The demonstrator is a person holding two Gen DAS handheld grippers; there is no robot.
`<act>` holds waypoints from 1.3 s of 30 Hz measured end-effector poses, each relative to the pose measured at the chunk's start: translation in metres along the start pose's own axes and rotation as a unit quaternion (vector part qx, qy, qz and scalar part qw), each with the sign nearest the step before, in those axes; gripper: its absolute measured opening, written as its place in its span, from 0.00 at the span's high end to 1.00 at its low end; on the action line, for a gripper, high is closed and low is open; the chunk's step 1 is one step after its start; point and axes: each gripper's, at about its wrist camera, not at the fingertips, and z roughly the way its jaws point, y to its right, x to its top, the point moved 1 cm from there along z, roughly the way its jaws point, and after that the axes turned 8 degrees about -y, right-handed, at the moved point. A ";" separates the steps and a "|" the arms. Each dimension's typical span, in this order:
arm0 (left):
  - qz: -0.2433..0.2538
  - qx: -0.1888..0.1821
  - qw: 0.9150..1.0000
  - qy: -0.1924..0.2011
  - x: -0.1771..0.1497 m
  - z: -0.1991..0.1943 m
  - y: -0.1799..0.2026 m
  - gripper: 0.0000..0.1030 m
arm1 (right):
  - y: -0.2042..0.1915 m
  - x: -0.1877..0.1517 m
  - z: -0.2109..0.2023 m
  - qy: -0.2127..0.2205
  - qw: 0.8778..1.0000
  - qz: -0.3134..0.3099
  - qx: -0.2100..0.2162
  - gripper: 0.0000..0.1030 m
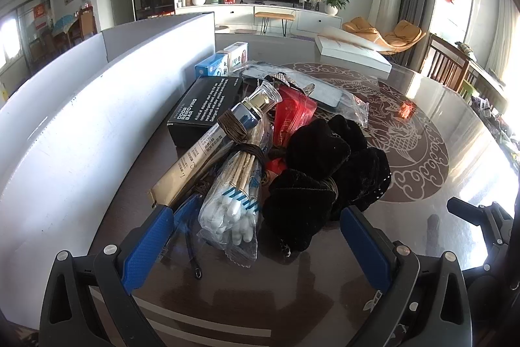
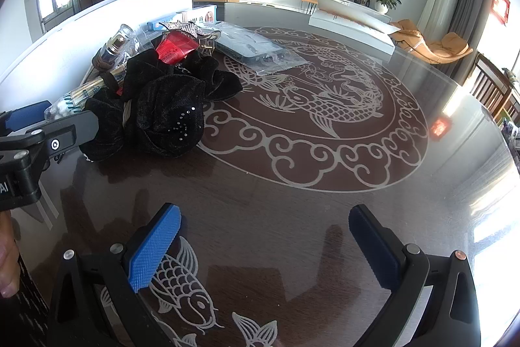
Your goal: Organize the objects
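Note:
A heap of small goods lies on the dark glass table [image 1: 422,126]. Nearest my open left gripper [image 1: 256,223] are a clear bag of cotton swabs [image 1: 232,204] and a black velvet scrunchie [image 1: 325,171] [image 2: 162,109], both just beyond the blue fingertips and not pinched. Behind them lie a gold-capped bottle [image 1: 256,106], a long gold box [image 1: 191,168], a red packet [image 1: 292,116] and a black box [image 1: 204,109]. My right gripper [image 2: 263,226] stands open over bare table, right of the heap, with nothing between its fingers. The left gripper [image 2: 19,122] shows at that view's left edge.
A white board [image 1: 81,126] walls the table's left side. Blue and white cartons [image 1: 224,60] stand at the back of the heap, and a clear plastic packet [image 2: 256,51] lies beyond it. A white box [image 1: 354,52] sits at the far edge. A hand [image 2: 8,262] shows at the left.

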 end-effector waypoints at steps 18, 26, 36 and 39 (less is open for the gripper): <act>0.004 0.005 1.000 -0.016 -0.001 0.005 0.006 0.00 | 0.000 0.000 0.000 0.000 1.000 0.000 0.000 0.00; 0.006 0.012 1.000 -0.023 0.000 0.011 0.007 0.00 | 0.000 0.000 0.000 0.000 1.000 0.000 0.000 0.00; 0.010 0.019 0.999 -0.025 0.000 0.014 0.008 0.00 | 0.000 0.000 0.000 0.001 1.000 0.000 0.000 0.00; 0.010 0.018 0.999 -0.026 0.000 0.014 0.008 0.00 | 0.000 0.000 0.000 0.000 1.000 0.000 0.000 0.00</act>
